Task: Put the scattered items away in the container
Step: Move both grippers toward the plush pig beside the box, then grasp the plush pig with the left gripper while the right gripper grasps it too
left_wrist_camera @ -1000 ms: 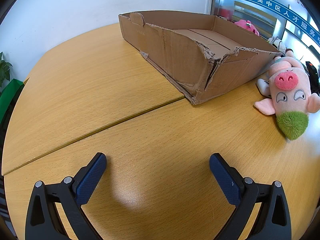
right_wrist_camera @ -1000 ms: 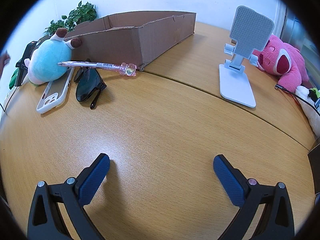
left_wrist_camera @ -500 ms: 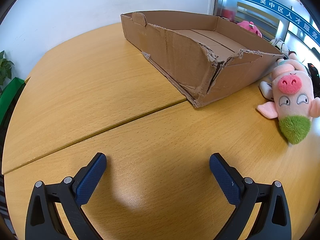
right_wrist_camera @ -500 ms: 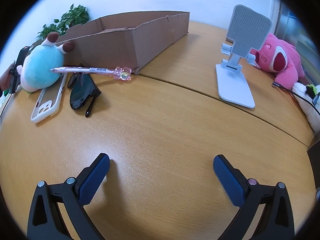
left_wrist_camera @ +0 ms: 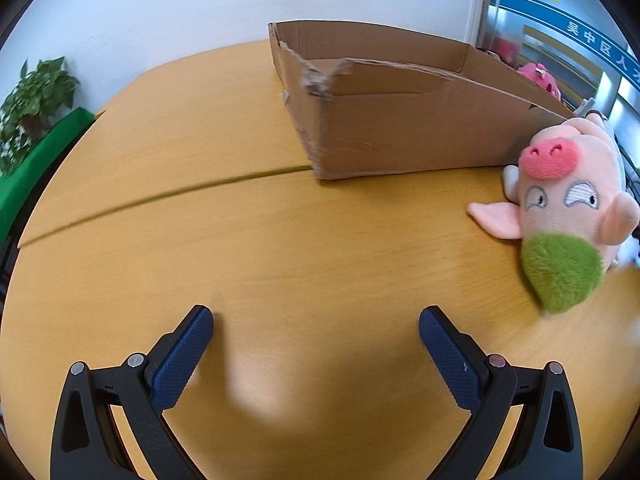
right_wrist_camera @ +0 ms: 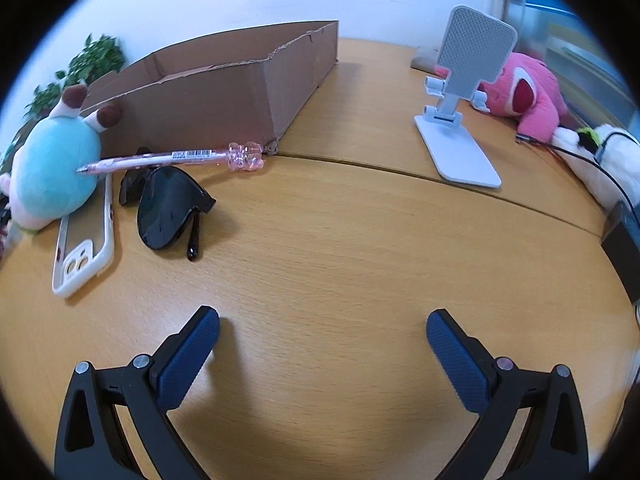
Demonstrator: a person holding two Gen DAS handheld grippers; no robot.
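Observation:
A torn cardboard box (left_wrist_camera: 400,120) stands on the wooden table; it also shows in the right wrist view (right_wrist_camera: 224,96). A pink pig plush (left_wrist_camera: 564,208) with a green tuft lies right of it. In the right wrist view a blue plush (right_wrist_camera: 52,172), a pink pen (right_wrist_camera: 176,158), black sunglasses (right_wrist_camera: 168,208) and a white phone case (right_wrist_camera: 84,248) lie in front of the box. My left gripper (left_wrist_camera: 316,320) is open and empty above the table. My right gripper (right_wrist_camera: 322,320) is open and empty, well short of the sunglasses.
A white phone stand (right_wrist_camera: 460,112) stands at the right, with a pink bear plush (right_wrist_camera: 528,96) behind it. A black cable (right_wrist_camera: 592,160) and a white plush (right_wrist_camera: 608,160) lie at the far right. A potted plant (left_wrist_camera: 36,100) stands beyond the table's left edge.
The left gripper has swung right and lower, so the box and pig plush shifted in view. The right gripper has moved toward the sunglasses and pen. Both stay open.

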